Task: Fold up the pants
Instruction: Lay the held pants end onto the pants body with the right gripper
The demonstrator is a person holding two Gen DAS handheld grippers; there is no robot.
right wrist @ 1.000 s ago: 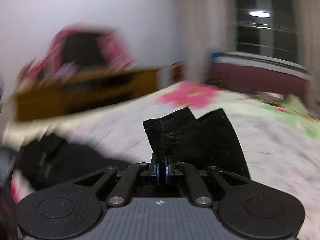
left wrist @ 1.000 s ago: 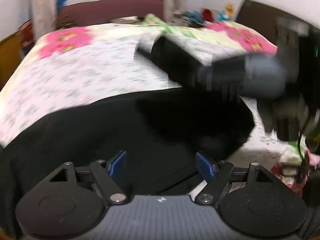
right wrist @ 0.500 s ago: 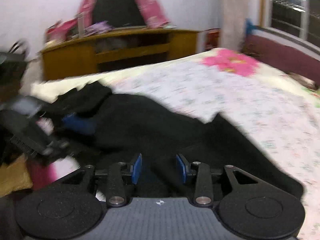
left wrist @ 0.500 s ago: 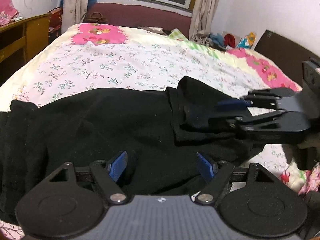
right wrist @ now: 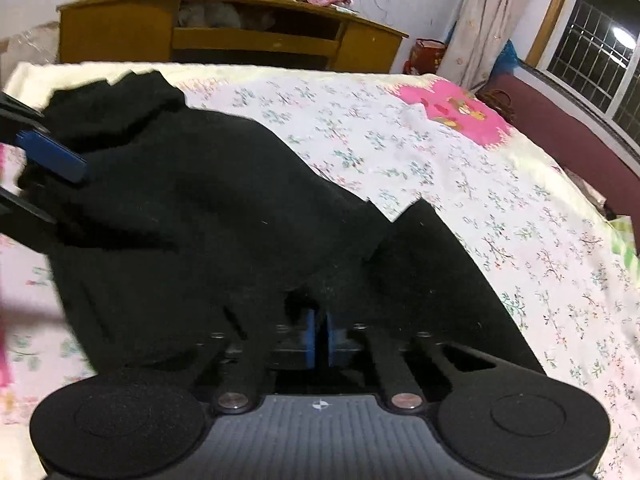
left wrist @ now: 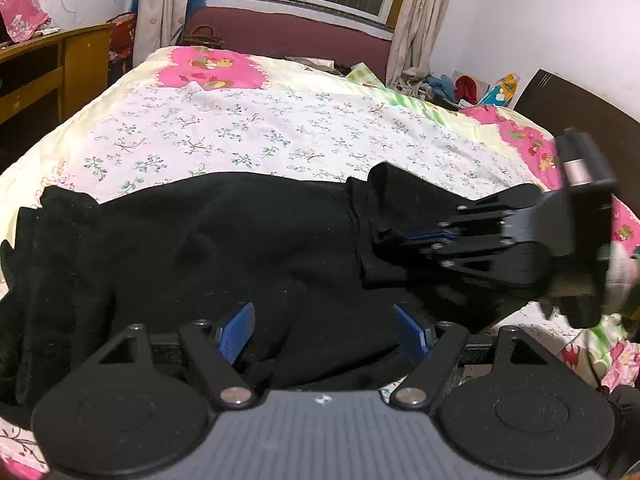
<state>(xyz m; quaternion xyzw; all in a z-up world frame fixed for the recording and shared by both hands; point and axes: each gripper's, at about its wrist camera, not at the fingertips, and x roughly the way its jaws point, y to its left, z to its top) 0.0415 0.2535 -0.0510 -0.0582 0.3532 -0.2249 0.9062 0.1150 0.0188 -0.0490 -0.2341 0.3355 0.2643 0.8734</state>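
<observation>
Right gripper (right wrist: 318,338) pinching black pants (left wrist: 224,240), lying crosswise on bed (left wrist: 248,132)

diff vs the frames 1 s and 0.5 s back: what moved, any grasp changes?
Right gripper: shut on a raised fold of the black pants 1 s ago, open half a second ago with the cloth laid down on the bed, now shut on the pants again, at the right end in the left wrist view. Left gripper stayed open, low over the near edge, holding nothing. The pants stayed spread across the floral bedspread.
</observation>
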